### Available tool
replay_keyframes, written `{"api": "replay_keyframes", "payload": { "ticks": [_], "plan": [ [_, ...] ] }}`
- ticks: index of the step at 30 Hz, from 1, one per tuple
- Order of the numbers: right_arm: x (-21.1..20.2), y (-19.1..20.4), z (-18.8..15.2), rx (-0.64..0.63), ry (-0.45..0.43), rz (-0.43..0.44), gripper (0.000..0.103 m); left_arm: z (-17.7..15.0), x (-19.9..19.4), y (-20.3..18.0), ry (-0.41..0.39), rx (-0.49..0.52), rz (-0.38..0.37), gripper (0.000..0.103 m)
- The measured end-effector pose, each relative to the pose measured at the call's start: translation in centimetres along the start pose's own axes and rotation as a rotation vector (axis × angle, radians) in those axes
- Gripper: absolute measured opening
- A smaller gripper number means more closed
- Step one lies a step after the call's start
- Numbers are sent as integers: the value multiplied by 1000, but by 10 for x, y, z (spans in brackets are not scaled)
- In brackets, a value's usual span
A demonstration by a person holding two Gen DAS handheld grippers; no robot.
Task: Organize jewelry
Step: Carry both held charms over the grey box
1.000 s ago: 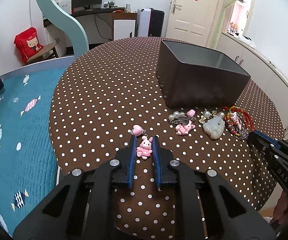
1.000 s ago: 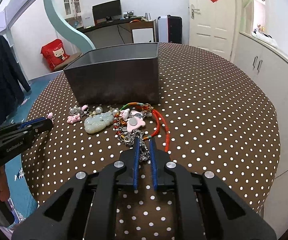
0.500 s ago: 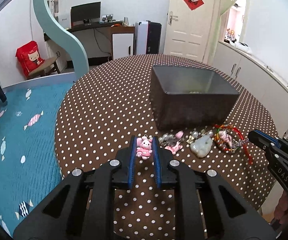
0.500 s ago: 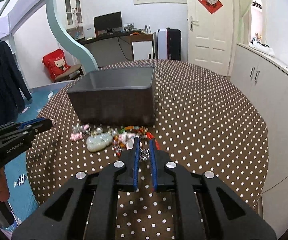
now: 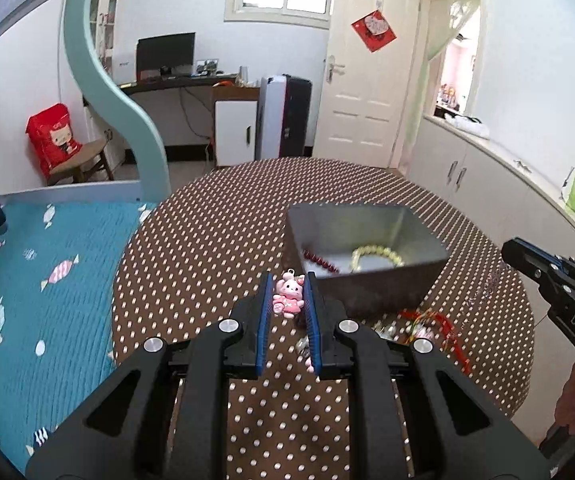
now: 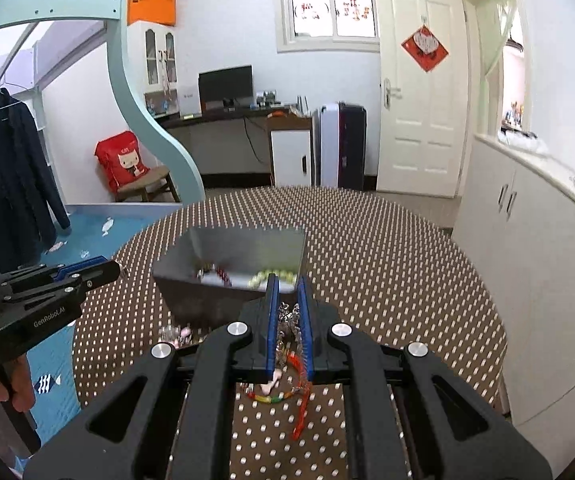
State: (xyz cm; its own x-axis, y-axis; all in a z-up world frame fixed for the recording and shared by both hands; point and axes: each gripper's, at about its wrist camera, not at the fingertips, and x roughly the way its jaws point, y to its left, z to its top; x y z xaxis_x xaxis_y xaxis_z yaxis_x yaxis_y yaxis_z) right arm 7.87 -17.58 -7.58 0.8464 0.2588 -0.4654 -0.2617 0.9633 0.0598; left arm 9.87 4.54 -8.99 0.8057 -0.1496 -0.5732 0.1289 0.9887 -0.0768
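Note:
My left gripper (image 5: 287, 280) is shut on a pink bunny charm (image 5: 287, 298) and holds it above the table, near the left corner of the grey metal box (image 5: 383, 288). The box holds a red bead string (image 5: 321, 261) and a pale bead bracelet (image 5: 375, 256). My right gripper (image 6: 287, 282) is shut on a silver chain (image 6: 289, 324), from which a red and multicoloured cord bracelet (image 6: 299, 394) hangs over the table, just before the box (image 6: 203, 300). More jewelry (image 5: 427, 320) lies on the table in front of the box.
The round table has a brown polka-dot cloth (image 5: 207, 248). A blue bed cover (image 5: 39, 280) lies to the left. White cabinets (image 6: 527, 240) stand at the right. The right gripper shows in the left wrist view (image 5: 555, 280).
Both grippers have risen from the table with their items and now look down into the box. The bunny charm and the chain with its bracelet have left the cloth.

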Motion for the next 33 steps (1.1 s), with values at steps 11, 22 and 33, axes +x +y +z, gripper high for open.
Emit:
{"api": "replay_keyframes", "payload": {
  "ticks": [11,22,33],
  "plan": [
    [8,2,45,-27,-92,20,9,46,0,-23,-92,32,-68,15],
    [35,2,62,-24,-83,91,9,65,27,-33,-73,34,-136,16],
    [62,3,64,-10,-6,139,9,54,69,-29,16,-12,-159,16]
  ]
}}
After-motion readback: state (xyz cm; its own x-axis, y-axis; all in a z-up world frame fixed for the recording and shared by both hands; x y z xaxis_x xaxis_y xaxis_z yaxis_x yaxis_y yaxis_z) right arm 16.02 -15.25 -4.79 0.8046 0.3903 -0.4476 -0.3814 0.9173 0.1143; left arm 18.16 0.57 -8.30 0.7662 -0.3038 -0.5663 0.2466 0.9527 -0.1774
